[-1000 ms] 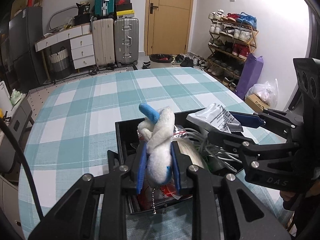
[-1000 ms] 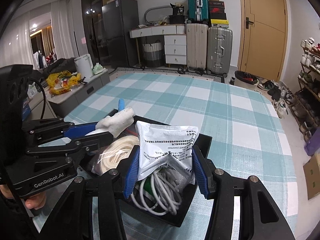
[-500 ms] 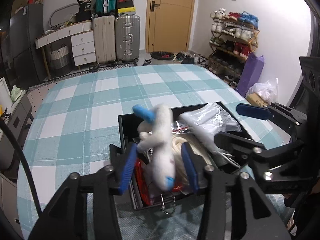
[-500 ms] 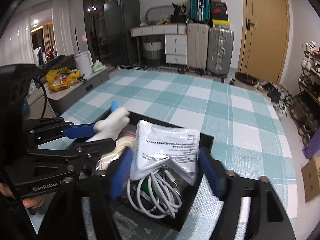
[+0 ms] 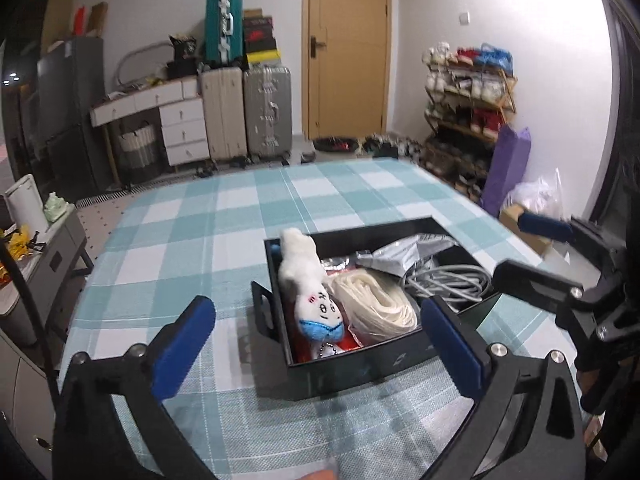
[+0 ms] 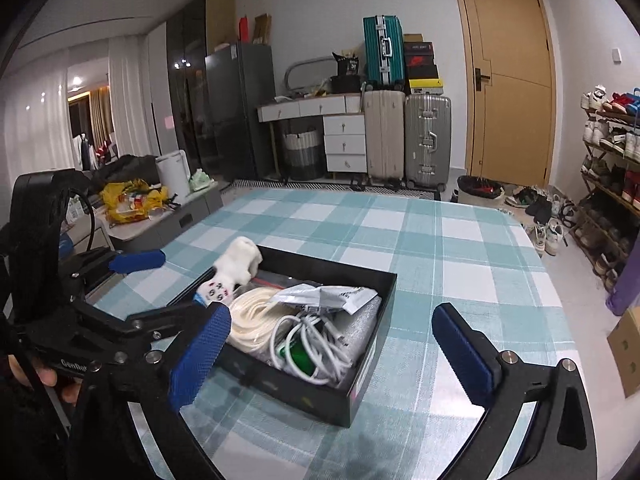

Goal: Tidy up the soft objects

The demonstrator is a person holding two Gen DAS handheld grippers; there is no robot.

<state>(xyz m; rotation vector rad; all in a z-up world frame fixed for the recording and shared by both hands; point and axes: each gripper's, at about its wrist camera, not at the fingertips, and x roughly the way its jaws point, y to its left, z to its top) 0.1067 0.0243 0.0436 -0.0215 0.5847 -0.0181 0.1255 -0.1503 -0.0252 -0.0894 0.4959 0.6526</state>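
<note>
The table (image 5: 168,240) wears a checked cloth in teal, pale aqua and white. On it, the box (image 5: 360,368) is glossy black. The plush toy (image 5: 308,280) is white with a light blue patch at one end and small dark and red marks on its face. The coiled rope (image 5: 380,300) is cream; the cables (image 6: 316,340) are white, one with a green piece among them; the pouch (image 6: 324,294) is silver-grey with dark print. Both tools — left tool (image 5: 320,344), right tool (image 6: 340,348) — are black with blue pads. Behind, a tan door (image 6: 512,88), a teal suitcase (image 6: 382,52), a beige one and a silver one.
</note>
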